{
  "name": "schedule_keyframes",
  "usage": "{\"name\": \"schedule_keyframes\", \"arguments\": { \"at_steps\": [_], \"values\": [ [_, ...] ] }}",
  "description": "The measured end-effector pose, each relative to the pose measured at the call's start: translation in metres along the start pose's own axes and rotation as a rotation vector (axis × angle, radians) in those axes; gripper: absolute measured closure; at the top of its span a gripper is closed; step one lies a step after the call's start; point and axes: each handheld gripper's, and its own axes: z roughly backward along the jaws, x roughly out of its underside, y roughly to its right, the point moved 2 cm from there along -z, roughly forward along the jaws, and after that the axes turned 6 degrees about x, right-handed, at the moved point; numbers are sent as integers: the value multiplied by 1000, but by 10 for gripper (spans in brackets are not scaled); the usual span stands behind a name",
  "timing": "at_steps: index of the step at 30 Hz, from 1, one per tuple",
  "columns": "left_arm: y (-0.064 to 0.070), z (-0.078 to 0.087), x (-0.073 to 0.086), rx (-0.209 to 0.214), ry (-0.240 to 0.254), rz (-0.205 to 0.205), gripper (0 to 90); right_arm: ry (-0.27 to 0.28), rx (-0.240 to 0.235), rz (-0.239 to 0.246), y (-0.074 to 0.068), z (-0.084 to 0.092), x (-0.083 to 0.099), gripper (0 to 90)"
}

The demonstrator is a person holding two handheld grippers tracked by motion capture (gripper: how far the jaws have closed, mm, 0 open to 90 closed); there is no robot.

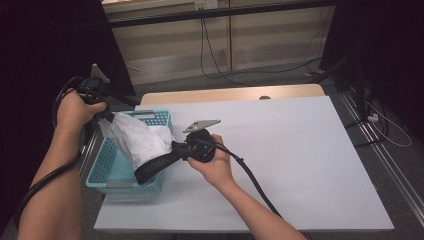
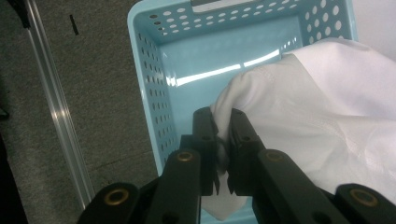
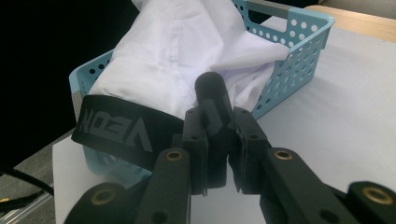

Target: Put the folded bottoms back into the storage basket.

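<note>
A white garment (image 1: 139,140) with a black lettered waistband (image 1: 156,167) hangs stretched over a light blue perforated basket (image 1: 109,172) at the table's left edge. My left gripper (image 1: 106,116) is shut on the garment's white end above the basket's far left side; in the left gripper view its pads pinch a fold of the white garment (image 2: 299,130) at the left gripper (image 2: 223,149), over the basket (image 2: 154,93). My right gripper (image 1: 176,148) is shut on the waistband beside the basket's right wall. In the right gripper view the right gripper (image 3: 219,140) clamps the waistband (image 3: 121,128).
A white sheet (image 1: 300,160) covers the wooden table (image 1: 230,93). Past the far edge lie grey floor, black cables (image 1: 215,60) and a wall panel. A metal rail (image 2: 56,107) runs along the floor left of the basket. Dark stands flank both sides.
</note>
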Motion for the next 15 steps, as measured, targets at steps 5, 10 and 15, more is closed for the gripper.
{"name": "schedule_keyframes", "arguments": {
  "at_steps": [5, 10, 15],
  "values": [
    [0, -1, -2, 3, -5, -2, 841, 0, 2, -3, 0, 1, 0, 778],
    [4, -4, -3, 0, -4, -9, 840, -10, 3, 4, -1, 0, 1, 778],
    [5, -7, -2, 4, 1, -9, 840, -6, 8, 2, -1, 0, 3, 778]
  ]
}}
